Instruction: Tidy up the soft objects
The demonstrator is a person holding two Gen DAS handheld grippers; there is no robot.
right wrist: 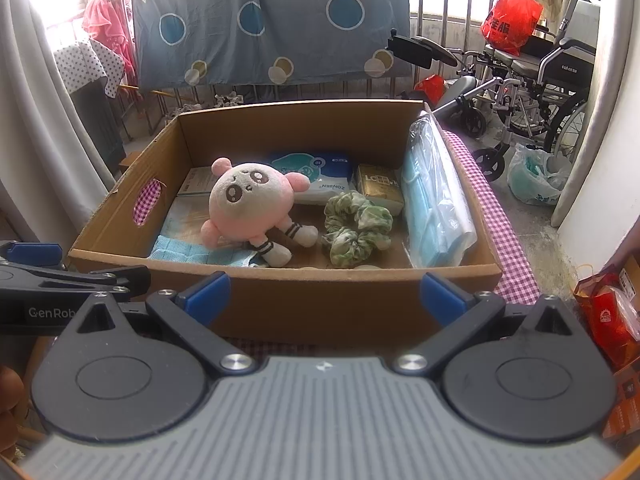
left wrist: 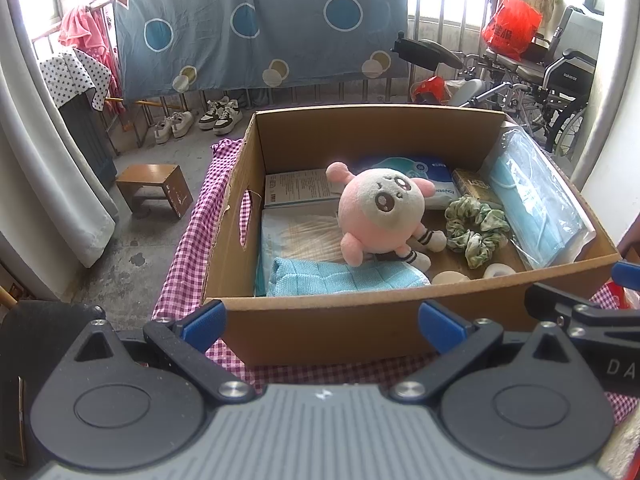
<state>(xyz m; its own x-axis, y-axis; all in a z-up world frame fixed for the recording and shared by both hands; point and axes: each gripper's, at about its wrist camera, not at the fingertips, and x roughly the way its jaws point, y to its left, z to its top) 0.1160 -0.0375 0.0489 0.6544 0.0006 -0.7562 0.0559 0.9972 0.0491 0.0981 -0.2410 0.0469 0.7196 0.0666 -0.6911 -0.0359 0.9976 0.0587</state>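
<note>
A cardboard box [left wrist: 320,320] [right wrist: 320,300] stands on a purple checked cloth. Inside lie a pink plush toy [left wrist: 376,216] [right wrist: 248,208], a green scrunchie [left wrist: 476,228] [right wrist: 354,228], a light blue knitted cloth [left wrist: 340,278] [right wrist: 192,254], a pack of blue face masks [left wrist: 536,208] [right wrist: 434,204], a wipes pack [left wrist: 404,166] [right wrist: 316,172] and flat packets. My left gripper [left wrist: 322,318] is open and empty in front of the box's near wall. My right gripper [right wrist: 324,294] is open and empty there too, to the right of the left one.
Two tape rolls [left wrist: 496,270] lie in the box's near right corner. A small wooden stool [left wrist: 156,188] and shoes [left wrist: 220,116] are on the floor at left. A wheelchair [right wrist: 536,80] stands at back right. A red bag [right wrist: 608,316] sits at right.
</note>
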